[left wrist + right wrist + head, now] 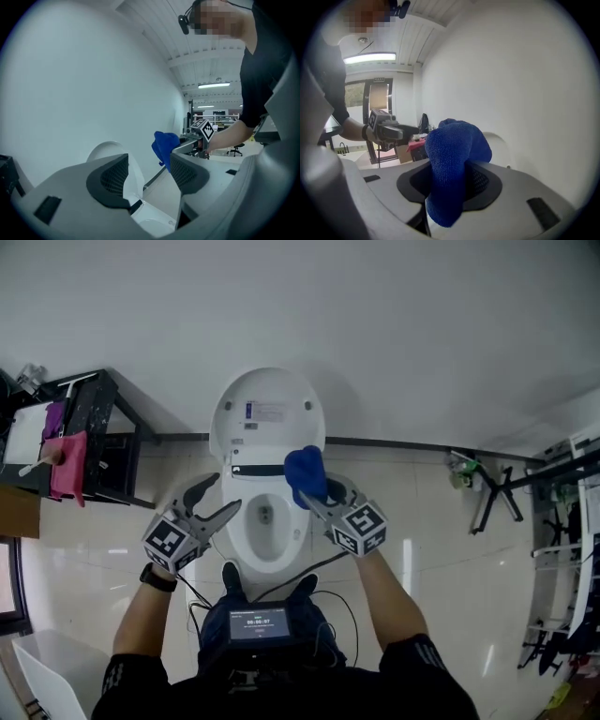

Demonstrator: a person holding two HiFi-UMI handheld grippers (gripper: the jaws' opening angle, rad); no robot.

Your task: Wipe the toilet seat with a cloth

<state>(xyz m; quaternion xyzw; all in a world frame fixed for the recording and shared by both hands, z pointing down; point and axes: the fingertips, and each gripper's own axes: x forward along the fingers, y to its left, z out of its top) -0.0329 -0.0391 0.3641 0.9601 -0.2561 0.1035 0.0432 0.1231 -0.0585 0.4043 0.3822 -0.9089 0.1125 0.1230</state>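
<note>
A white toilet (pixel 265 521) stands against the wall with its lid (pixel 267 416) raised; the seat rim (pixel 239 540) and bowl lie below me. My right gripper (pixel 319 498) is shut on a blue cloth (pixel 305 474), held above the right rear of the seat. In the right gripper view the blue cloth (pixel 452 161) bulges up between the jaws. My left gripper (pixel 214 501) hangs open and empty over the left side of the seat. In the left gripper view the cloth (pixel 165 146) and the lid (pixel 115 157) show past the open jaws.
A black rack (pixel 94 442) with a pink cloth (pixel 67 465) stands at the left by the wall. A folded black stand (pixel 492 493) lies on the tiled floor at the right. A metal shelf unit (pixel 567 549) lines the right edge.
</note>
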